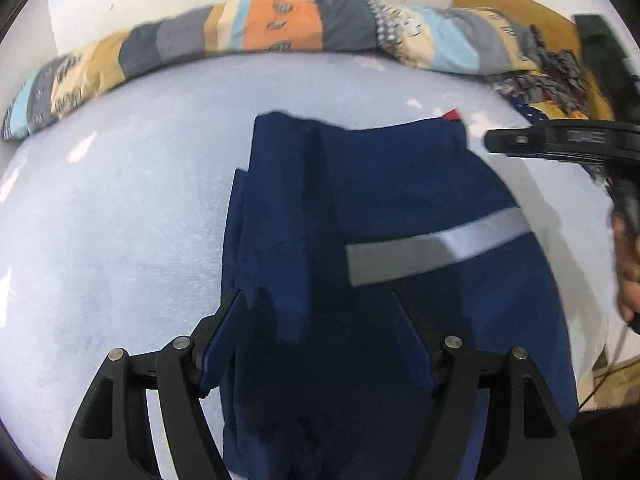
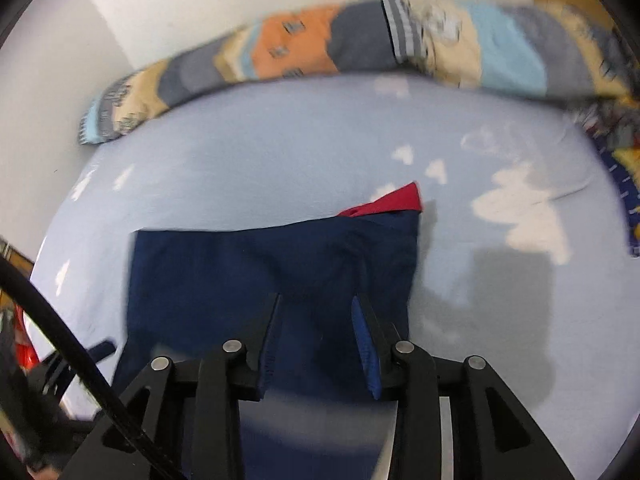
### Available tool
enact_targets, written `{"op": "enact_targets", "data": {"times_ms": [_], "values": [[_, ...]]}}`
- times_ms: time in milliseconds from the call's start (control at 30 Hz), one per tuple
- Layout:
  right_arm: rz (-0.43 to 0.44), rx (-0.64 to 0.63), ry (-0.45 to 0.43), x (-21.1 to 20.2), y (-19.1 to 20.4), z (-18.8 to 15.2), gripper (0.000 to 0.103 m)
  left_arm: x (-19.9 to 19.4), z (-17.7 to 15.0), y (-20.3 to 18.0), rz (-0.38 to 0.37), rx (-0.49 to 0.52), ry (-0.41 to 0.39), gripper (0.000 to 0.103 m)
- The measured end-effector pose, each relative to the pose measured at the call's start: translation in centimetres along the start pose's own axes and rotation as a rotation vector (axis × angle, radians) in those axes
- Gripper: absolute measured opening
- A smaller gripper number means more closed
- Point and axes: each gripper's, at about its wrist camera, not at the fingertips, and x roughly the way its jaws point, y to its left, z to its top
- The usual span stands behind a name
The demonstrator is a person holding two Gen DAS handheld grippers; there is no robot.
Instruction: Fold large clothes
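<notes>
A navy blue garment [image 1: 400,184] with a grey reflective stripe [image 1: 432,252] lies folded on the pale blue bed sheet [image 1: 120,220]. My left gripper [image 1: 316,298] hangs open over its near part, fingers wide apart and nothing pinched. The right gripper's fingers [image 1: 520,142] reach in from the right, by the garment's far right corner, with a hand [image 1: 626,264] behind them. In the right wrist view the garment [image 2: 240,264] shows a red corner [image 2: 396,200]. My right gripper [image 2: 317,299] stands above the cloth with a moderate gap, its pads not pressing on it.
A rolled patchwork quilt [image 1: 280,28] lies along the white wall at the back. Patterned clothes [image 1: 548,76] are heaped at the far right, beside a wooden board [image 1: 512,4]. A black cable [image 2: 80,360] crosses the lower left of the right wrist view.
</notes>
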Motion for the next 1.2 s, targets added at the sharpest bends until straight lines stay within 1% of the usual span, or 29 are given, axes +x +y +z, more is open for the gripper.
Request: {"op": "enact_targets", "data": {"times_ms": [67, 133, 167, 200, 233, 267, 300, 367, 400, 433, 467, 500, 533, 567, 633, 667, 733, 767, 800, 833, 900, 967, 1000, 1067, 1100, 1133, 1200], "values": [[0.012, -0.033, -0.011, -2.9, 1.4, -2.3, 0.04, -1.5, -1.2, -0.7, -0.003, 0.03, -0.016, 0.072], [0.008, -0.042, -0.025, -4.8, 2.2, -5.2, 0.043, -2.4, -2.3, -1.2, -0.001, 0.045, -0.022, 0.072], [0.03, -0.042, -0.015, -5.7, 2.7, -7.5, 0.044, -2.9, -3.0, -1.4, 0.001, 0.041, -0.031, 0.072], [0.044, -0.039, -0.012, -6.2, 2.7, -8.7, 0.044, -3.3, -3.6, -1.4, 0.002, 0.025, -0.038, 0.072], [0.05, -0.035, -0.012, -6.9, 3.0, -11.0, 0.044, -3.7, -4.5, -1.3, -0.009, 0.001, -0.039, 0.072], [0.043, -0.041, -0.01, -7.7, 3.3, -13.0, 0.044, -4.2, -5.9, -1.2, -0.021, -0.034, -0.042, 0.072], [0.04, -0.049, -0.016, -8.1, 3.6, -14.4, 0.044, -4.4, -6.5, -1.1, -0.016, -0.052, -0.049, 0.072], [0.034, -0.065, -0.011, -8.5, 4.1, -17.3, 0.044, -4.3, -8.3, -1.2, 0.023, -0.072, -0.048, 0.074], [0.019, -0.07, 0.021, -7.9, 4.4, -18.8, 0.044, -4.0, -8.9, -1.2, 0.04, -0.072, -0.033, 0.074], [0.011, -0.073, 0.064, -6.7, 4.4, -19.9, 0.046, -3.1, -9.5, -1.3, 0.064, -0.064, -0.002, 0.075], [-0.021, -0.08, 0.097, -5.4, 4.5, -20.7, 0.047, -2.2, -9.8, -1.5, 0.086, -0.045, 0.023, 0.076], [-0.053, -0.111, 0.114, -4.5, 5.0, -20.9, 0.049, -1.8, -10.0, -1.7, 0.105, -0.032, 0.022, 0.077], [-0.063, -0.126, 0.112, -4.4, 5.3, -20.7, 0.051, -1.6, -10.2, -2.0, 0.131, -0.016, 0.006, 0.078], [-0.046, -0.118, 0.11, -4.6, 5.4, -20.3, 0.057, -1.8, -10.3, -2.2, 0.146, -0.01, -0.012, 0.078], [-0.018, -0.077, 0.086, -5.3, 5.0, -20.1, 0.056, -2.7, -10.6, -2.3, 0.159, -0.024, -0.047, 0.078], [0.003, -0.067, 0.032, -6.6, 5.0, -20.0, 0.056, -3.6, -11.0, -2.4, 0.161, -0.036, -0.079, 0.078], [0.011, -0.094, -0.053, -8.4, 5.6, -19.8, 0.056, -4.7, -11.6, -2.5, 0.155, -0.056, -0.118, 0.078], [-0.006, -0.11, -0.097, -9.2, 5.9, -19.7, 0.056, -5.3, -12.0, -2.8, 0.166, -0.059, -0.144, 0.078], [-0.025, -0.111, -0.118, -9.4, 6.0, -19.6, 0.056, -5.6, -12.2, -3.0, 0.173, -0.057, -0.158, 0.078], [-0.038, -0.101, -0.12, -9.4, 5.9, -19.5, 0.056, -5.8, -12.4, -3.3, 0.181, -0.051, -0.173, 0.078], [-0.049, -0.067, -0.083, -8.7, 5.5, -19.7, 0.056, -6.4, -12.8, -4.3, 0.19, -0.029, -0.205, 0.078], [-0.055, -0.032, -0.03, -7.5, 4.8, -19.6, 0.056, -6.4, -12.8, -5.3, 0.188, 0.001, -0.219, 0.079], [-0.053, -0.025, -0.018, -7.3, 4.8, -19.6, 0.056, -6.2, -12.9, -5.6, 0.191, 0.013, -0.217, 0.081], [-0.051, -0.007, 0.022, -6.5, 4.3, -19.8, 0.057, -5.3, -12.9, -6.2, 0.194, 0.044, -0.185, 0.083], [-0.038, 0.006, 0.038, -6.1, 4.1, -19.8, 0.059, -4.8, -13.0, -6.2, 0.199, 0.045, -0.171, 0.083], [-0.023, 0.017, 0.048, -5.8, 4.0, -19.9, 0.061, -4.4, -12.8, -6.1, 0.197, 0.045, -0.165, 0.084], [-0.027, 0.006, 0.046, -5.8, 4.4, -20.0, 0.063, -4.1, -12.9, -6.0, 0.203, 0.048, -0.165, 0.084]]}}
